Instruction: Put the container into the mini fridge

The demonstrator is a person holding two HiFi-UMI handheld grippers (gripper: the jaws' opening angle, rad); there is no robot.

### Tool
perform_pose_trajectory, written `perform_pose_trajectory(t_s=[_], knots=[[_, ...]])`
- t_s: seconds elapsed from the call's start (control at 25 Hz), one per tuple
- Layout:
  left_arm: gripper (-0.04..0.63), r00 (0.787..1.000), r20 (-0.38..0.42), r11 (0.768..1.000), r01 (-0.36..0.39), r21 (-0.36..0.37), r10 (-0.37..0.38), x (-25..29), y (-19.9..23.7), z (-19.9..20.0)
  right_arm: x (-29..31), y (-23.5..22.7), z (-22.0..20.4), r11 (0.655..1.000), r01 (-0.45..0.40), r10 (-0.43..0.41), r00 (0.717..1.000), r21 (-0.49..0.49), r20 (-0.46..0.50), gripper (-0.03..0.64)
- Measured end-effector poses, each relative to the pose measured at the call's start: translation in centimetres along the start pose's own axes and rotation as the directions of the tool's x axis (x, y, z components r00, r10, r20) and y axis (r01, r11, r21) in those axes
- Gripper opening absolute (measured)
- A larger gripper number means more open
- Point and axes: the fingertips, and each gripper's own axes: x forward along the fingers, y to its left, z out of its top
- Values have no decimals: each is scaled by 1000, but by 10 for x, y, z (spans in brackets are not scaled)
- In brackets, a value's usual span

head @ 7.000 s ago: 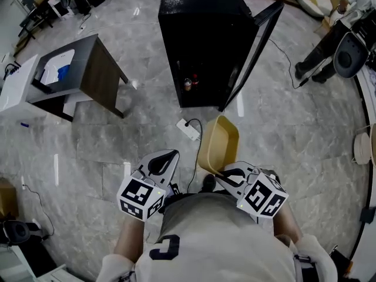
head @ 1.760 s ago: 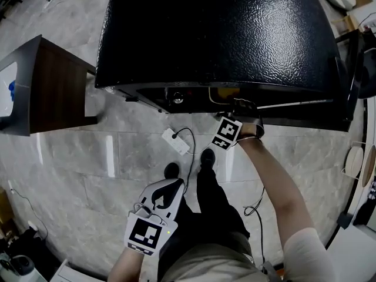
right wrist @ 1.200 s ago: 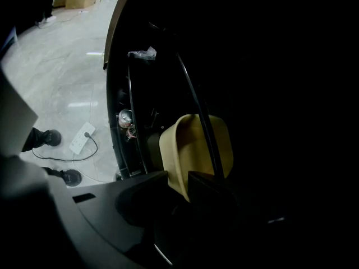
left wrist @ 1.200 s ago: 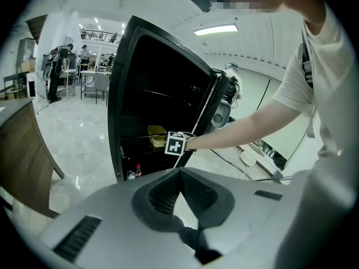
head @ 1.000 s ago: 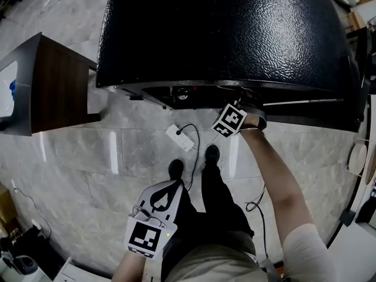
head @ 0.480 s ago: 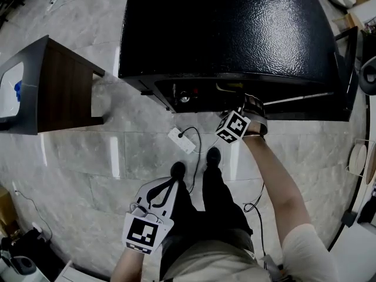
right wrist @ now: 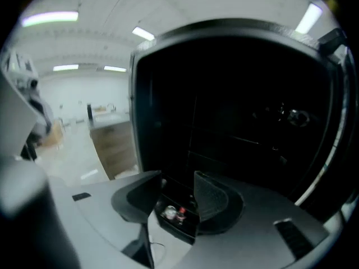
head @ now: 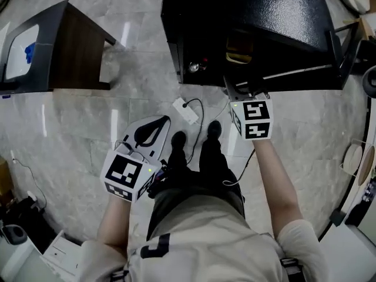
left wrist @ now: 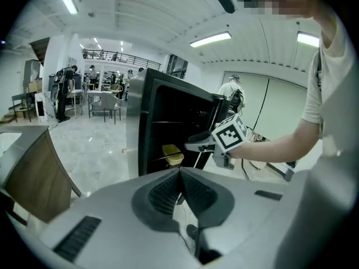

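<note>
The black mini fridge stands open with its door swung to the right. The yellow container rests on a shelf inside it and also shows in the left gripper view. My right gripper hovers just outside the fridge front, pointing in. Its jaws have just been opening and now stand open with nothing between them. My left gripper hangs lower at the left above the floor, shut and empty.
A red-capped bottle and a can sit in the fridge's bottom. A white power strip with its cable lies on the floor before the fridge. A dark wooden side table stands at the left. My shoes are below the strip.
The right gripper has drawn back out of the fridge, rolled and risen, leaving the container on the shelf. The left gripper has risen too, and the head view has pulled back.
</note>
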Motion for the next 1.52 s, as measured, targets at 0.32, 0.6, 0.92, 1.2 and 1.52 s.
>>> perform_pose_trajectory(t_s=[0.32, 0.6, 0.92, 1.2, 1.52], knots=[[57, 997, 82, 1000, 18, -19, -17, -39, 16, 24, -70, 100, 45, 887, -315, 272, 947, 339, 169, 181], [57, 991, 121, 999, 51, 12, -52, -69, 13, 31, -105, 167, 60, 848, -407, 365, 913, 339, 183, 59], [57, 982, 158, 994, 97, 44, -103, -89, -2, 32, -137, 201, 92, 855, -471, 424, 876, 218, 231, 34], [57, 977, 184, 993, 93, 71, -105, -109, -6, 38, -161, 216, 113, 851, -494, 437, 855, 181, 278, 34], [57, 976, 185, 987, 90, 135, -114, -117, -41, 52, -204, 196, 133, 865, -482, 406, 834, 136, 374, 34]])
